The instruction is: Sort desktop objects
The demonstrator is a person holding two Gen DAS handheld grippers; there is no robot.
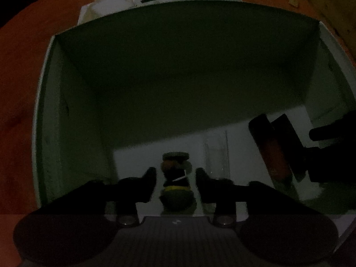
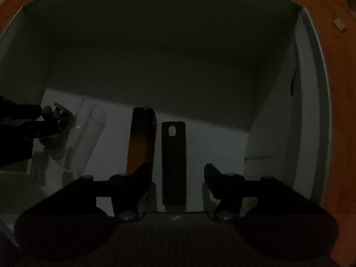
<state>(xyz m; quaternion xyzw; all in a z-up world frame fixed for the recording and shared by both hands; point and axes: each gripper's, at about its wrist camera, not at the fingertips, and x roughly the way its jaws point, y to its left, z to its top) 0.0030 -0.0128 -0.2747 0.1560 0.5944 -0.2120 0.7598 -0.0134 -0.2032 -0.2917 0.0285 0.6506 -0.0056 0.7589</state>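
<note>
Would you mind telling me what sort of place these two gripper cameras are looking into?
Probably the dim inside of a white storage box standing on an orange tabletop. Small desk items lie on its floor: a toy figure, a flat black bar and a black-and-orange stick.

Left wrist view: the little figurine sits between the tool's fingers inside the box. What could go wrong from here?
1. The figurine stands upright between the left tool fingers with small gaps; a careless lift could tip it.
2. A clear plastic case lies close beside it and is hard to see in the dim box.
3. The right tool hangs open over the black bar, beside the dark orange-banded bar, which it could nudge.
</note>
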